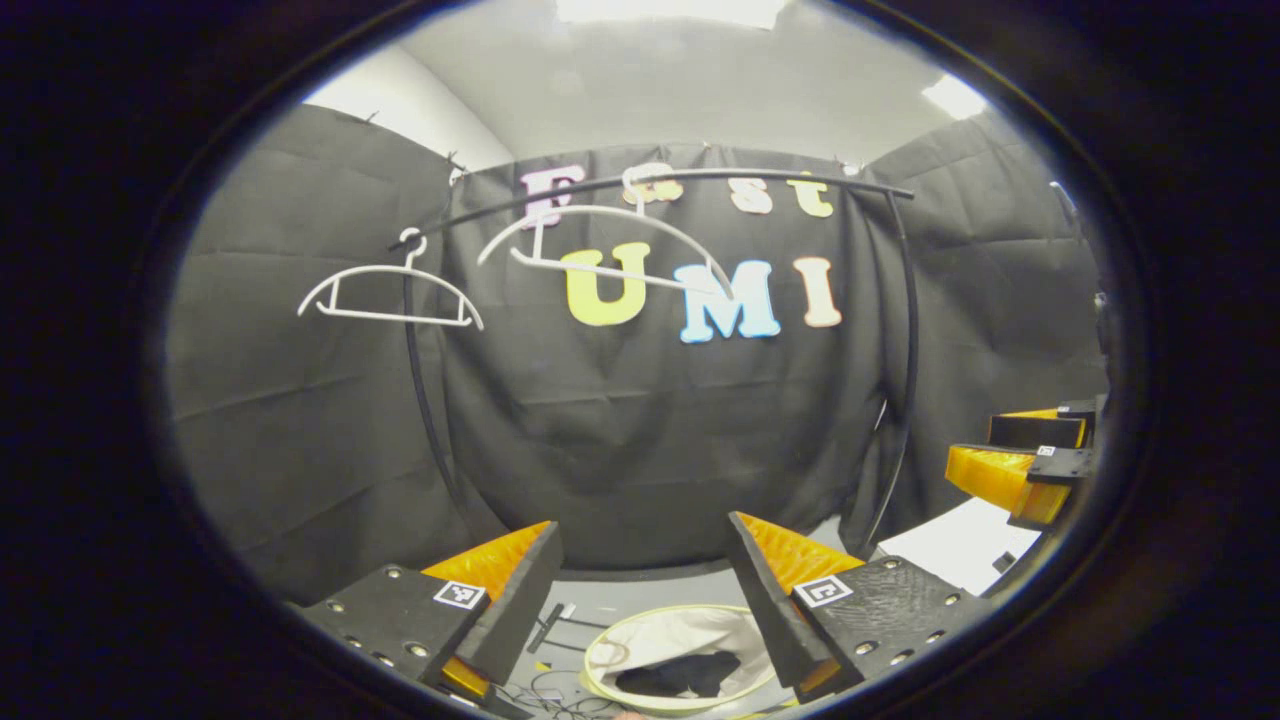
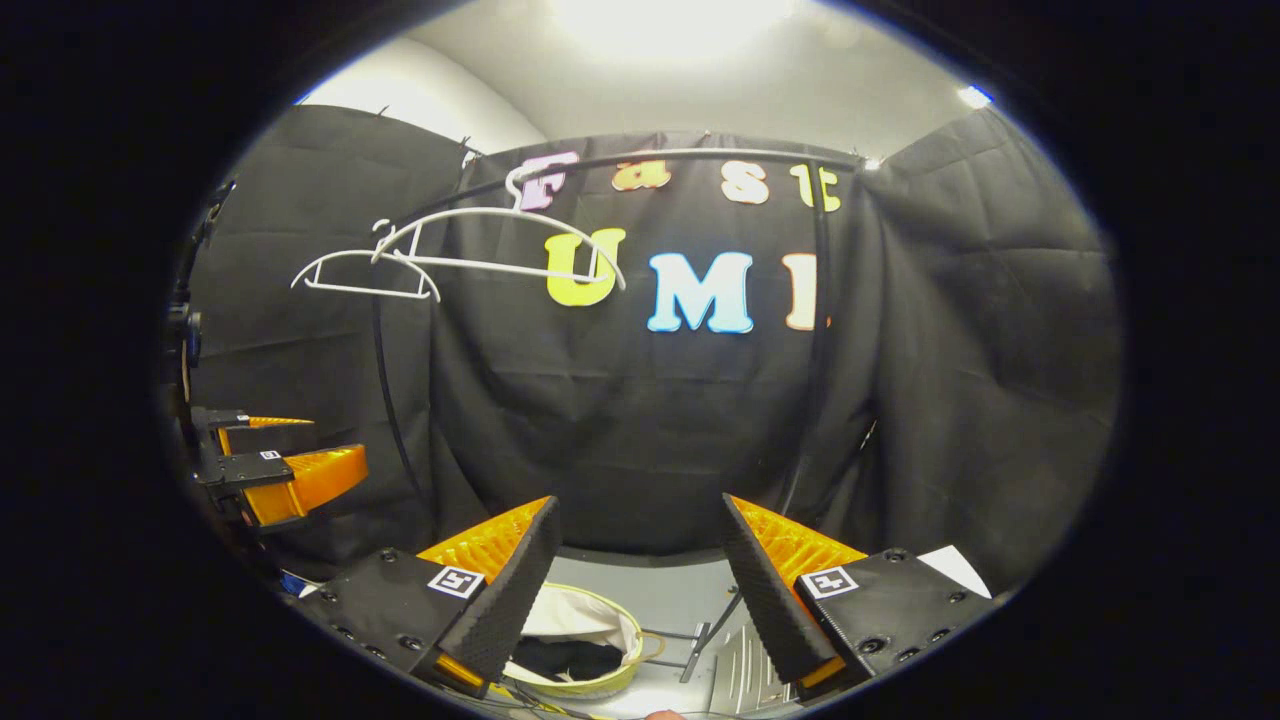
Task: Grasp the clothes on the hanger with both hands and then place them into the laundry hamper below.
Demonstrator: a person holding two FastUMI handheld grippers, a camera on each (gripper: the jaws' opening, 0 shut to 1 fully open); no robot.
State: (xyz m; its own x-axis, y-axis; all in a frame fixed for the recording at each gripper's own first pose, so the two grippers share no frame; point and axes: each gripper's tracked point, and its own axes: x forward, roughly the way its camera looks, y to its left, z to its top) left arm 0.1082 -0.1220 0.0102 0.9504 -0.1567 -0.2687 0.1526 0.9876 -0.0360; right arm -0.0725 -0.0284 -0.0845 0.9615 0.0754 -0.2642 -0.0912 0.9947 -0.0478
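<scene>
Both my left gripper (image 1: 645,560) and right gripper (image 2: 640,545) gape empty above the round yellow-rimmed laundry hamper (image 1: 680,660) holding dark clothes (image 1: 678,676).

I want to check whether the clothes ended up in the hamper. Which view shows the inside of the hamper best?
The left gripper view: the hamper lies between the open fingers, its whole rim visible, with dark clothes inside. In the right gripper view a finger covers part of the hamper, so less of the clothes shows.
</scene>
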